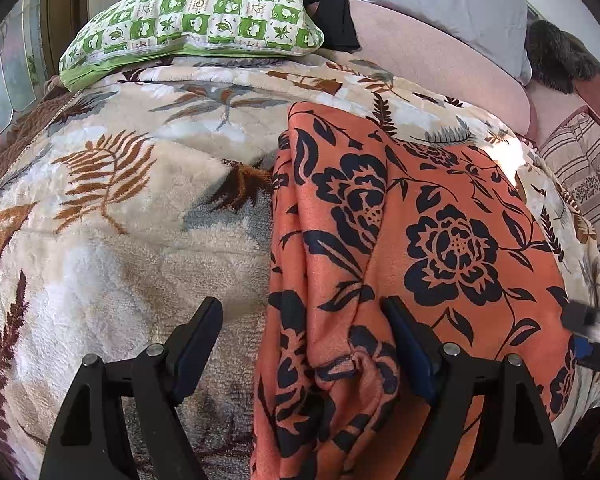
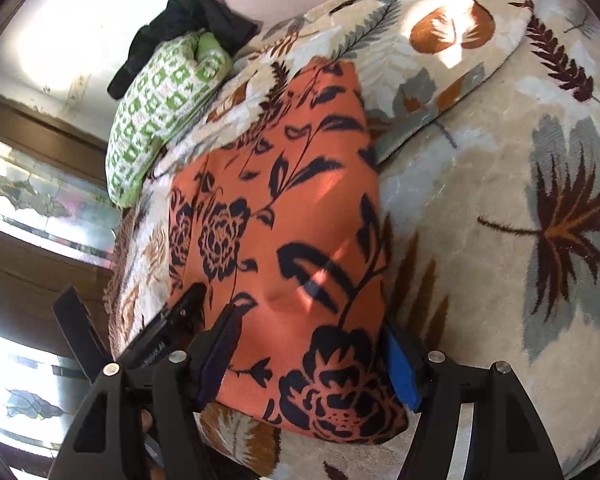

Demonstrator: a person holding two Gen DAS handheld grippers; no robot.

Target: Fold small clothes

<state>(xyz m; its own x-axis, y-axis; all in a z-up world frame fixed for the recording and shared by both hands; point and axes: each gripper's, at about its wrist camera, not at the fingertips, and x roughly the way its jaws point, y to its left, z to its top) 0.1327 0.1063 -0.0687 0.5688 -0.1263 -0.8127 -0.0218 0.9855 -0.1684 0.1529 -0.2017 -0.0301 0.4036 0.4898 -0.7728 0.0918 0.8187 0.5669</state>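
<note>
An orange cloth with a dark flower print (image 1: 420, 248) lies on a fluffy cream blanket with leaf patterns (image 1: 120, 240). My left gripper (image 1: 302, 312) is open, its fingers either side of the cloth's bunched left edge near me. The cloth (image 2: 284, 248) also fills the middle of the right wrist view, lying flatter there. My right gripper (image 2: 312, 332) is open with its jaws spread around the cloth's near end. The left gripper's black tip (image 2: 172, 320) shows at the cloth's left edge in the right wrist view.
A green-and-white checked pillow (image 1: 196, 20) lies at the far end of the bed with a black garment (image 1: 332, 4) behind it. A pale blue pillow (image 1: 452, 4) and a striped quilt (image 1: 580, 168) lie to the right. Windows (image 2: 40, 200) are on the left.
</note>
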